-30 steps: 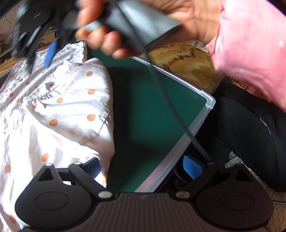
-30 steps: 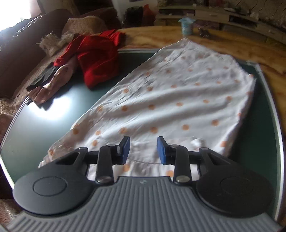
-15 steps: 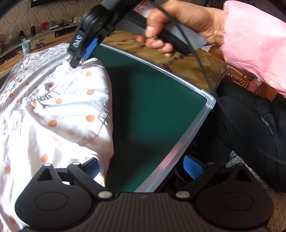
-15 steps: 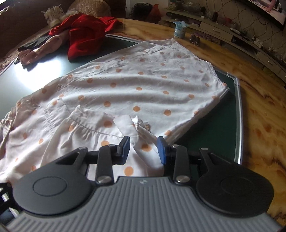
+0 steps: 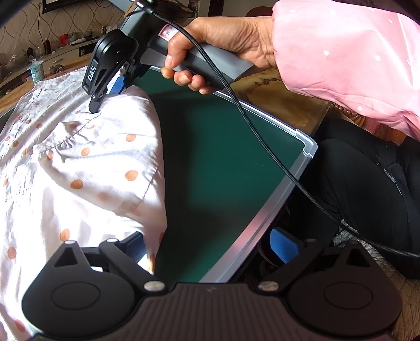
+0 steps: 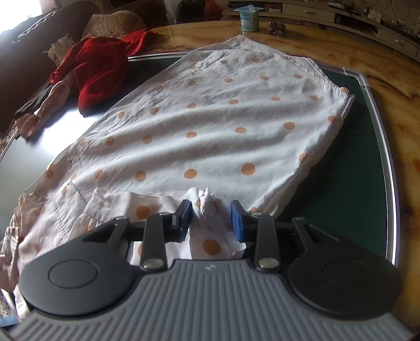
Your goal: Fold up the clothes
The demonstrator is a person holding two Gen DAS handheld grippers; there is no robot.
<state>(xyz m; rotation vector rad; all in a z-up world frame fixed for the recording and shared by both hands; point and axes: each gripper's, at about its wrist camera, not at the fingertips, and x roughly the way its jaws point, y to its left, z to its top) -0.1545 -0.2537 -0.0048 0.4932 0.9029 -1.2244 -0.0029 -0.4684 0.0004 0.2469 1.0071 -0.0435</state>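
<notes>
Your right gripper sits open around a bunched corner of the spotted dress on the green board — ready to pinch and fold — while your left gripper gapes wide at its edge.

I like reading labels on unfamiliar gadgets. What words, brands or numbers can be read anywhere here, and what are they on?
"DAS": white letters on the black finger arm of the right gripper, seen from the left wrist camera.
Red-and-white sticker on that gripper's grey handle: too small to read.
Blue-and-white cup on the wooden table: print too blurred to read.
Nothing else legible.
</notes>
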